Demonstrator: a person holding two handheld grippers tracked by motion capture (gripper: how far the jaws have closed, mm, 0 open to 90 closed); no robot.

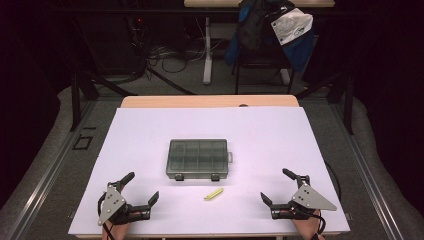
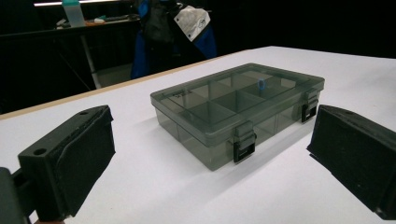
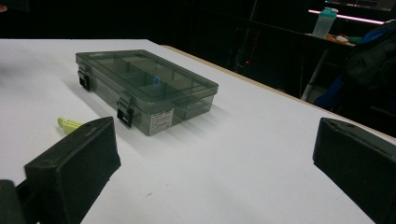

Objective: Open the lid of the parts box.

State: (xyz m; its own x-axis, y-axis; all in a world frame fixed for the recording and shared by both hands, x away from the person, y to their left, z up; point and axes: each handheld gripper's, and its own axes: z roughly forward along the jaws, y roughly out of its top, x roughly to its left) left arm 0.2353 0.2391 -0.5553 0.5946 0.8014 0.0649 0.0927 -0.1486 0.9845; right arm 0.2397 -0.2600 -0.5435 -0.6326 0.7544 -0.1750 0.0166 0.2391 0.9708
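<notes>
A white table [image 1: 150, 135] stands in a dark room. Both the left gripper [image 1: 142, 187] and right gripper [image 1: 274, 186] gape wide, holding nothing. Between them, nearer the right, lies a yellow-green clip [image 1: 213, 194]; beyond it sits the closed smoky compartment box [image 1: 198, 158], its small blue content [image 2: 261, 84] indistinct.

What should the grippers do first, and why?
Probably move the left gripper forward to the closed box and work a front latch. Both latches look fastened, the yellow-green piece lies outside in front, and both grippers, the right gripper too, are open and hold nothing.
</notes>
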